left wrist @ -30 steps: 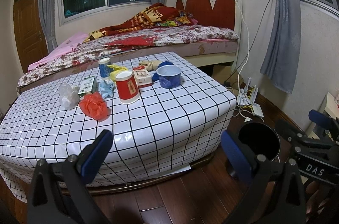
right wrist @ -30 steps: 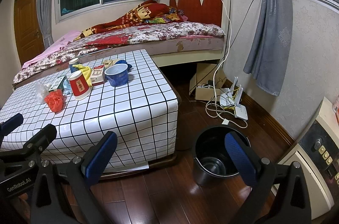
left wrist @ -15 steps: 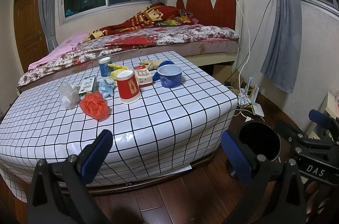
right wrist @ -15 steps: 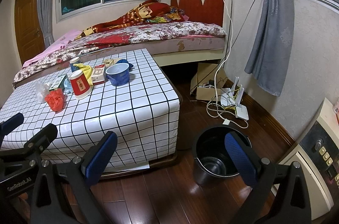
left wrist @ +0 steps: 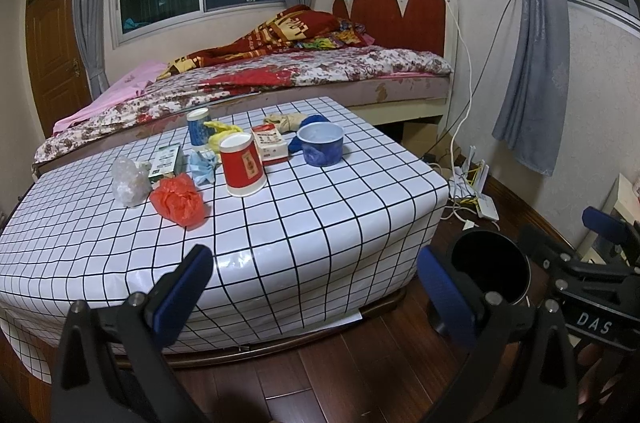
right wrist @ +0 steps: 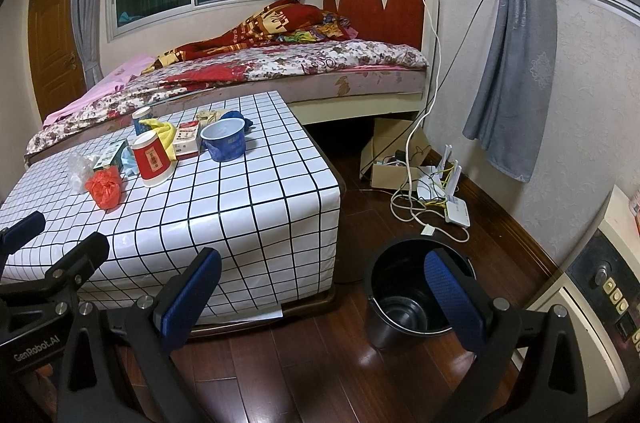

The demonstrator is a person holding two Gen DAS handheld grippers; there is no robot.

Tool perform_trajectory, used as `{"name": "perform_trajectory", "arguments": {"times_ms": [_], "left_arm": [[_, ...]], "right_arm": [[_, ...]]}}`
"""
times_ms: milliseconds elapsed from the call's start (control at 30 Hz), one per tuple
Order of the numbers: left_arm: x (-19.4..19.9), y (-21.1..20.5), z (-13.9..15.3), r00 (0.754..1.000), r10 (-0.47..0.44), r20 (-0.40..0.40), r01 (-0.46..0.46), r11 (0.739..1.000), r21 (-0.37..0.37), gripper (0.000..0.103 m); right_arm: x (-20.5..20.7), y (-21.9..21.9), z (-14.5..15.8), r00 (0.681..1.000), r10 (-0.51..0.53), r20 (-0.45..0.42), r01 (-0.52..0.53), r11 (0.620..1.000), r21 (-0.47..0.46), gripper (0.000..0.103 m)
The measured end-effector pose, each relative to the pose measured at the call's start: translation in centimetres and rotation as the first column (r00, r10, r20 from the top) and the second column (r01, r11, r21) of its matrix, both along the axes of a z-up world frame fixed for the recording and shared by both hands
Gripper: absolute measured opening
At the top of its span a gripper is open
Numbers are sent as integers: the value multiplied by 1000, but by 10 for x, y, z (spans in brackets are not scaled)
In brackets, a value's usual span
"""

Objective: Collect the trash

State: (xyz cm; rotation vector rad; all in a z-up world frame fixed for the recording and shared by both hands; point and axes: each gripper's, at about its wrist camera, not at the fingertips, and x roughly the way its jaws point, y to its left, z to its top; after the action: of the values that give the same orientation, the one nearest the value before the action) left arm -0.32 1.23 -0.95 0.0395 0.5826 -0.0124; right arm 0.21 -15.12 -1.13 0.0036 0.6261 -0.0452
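On table (left wrist: 304,223) all trash uncollected: red cup (left wrist: 242,165), blue bowl (left wrist: 321,144); bucket (right wrist: 404,287) empty; left gripper (left wrist: 316,283) and right gripper (right wrist: 320,287) both wide apart, holding nothing.

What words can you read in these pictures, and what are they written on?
"DAS" is on the right gripper, on its black body, seen from the left wrist view.
"GenRobot.AI" is on the left gripper, on its black body, seen from the right wrist view.
The red paper cup has a gold label: too blurred to read.
The red and white box and the green and white box have print: too small to read.
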Motion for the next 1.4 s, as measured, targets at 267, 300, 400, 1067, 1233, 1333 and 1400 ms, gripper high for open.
{"name": "perform_trajectory", "arguments": {"times_ms": [267, 300, 400, 1067, 1233, 1333, 1400], "left_arm": [[1, 1, 0, 1000, 1, -5, -1, 1000, -2, 102], [1, 1, -1, 1000, 2, -5, -2, 1000, -2, 102], [0, 1, -1, 1000, 2, -6, -2, 1000, -2, 102], [51, 82, -23, 980, 197, -26, -196, 980, 23, 102], [87, 122, -42, 957, 281, -71, -279, 960, 37, 102], [110, 141, -50, 942, 321, -94, -320, 947, 26, 102], [125, 150, -55, 933, 347, -99, -346, 938, 32, 102]], "right_arm": [[-1, 0, -1, 1000, 1, -2, -1, 1000, 0, 102], [-1, 1, -1, 1000, 1, -2, -1, 1000, 1, 102], [-1, 1, -2, 1000, 1, -2, -1, 1000, 0, 102], [60, 33, -21, 984, 176, -22, -176, 984, 1, 102], [114, 61, -36, 971, 238, -38, -238, 971, -9, 102], [153, 80, -42, 964, 262, -57, -263, 965, -20, 102], [176, 92, -42, 958, 281, -62, -283, 959, -26, 102]]}}
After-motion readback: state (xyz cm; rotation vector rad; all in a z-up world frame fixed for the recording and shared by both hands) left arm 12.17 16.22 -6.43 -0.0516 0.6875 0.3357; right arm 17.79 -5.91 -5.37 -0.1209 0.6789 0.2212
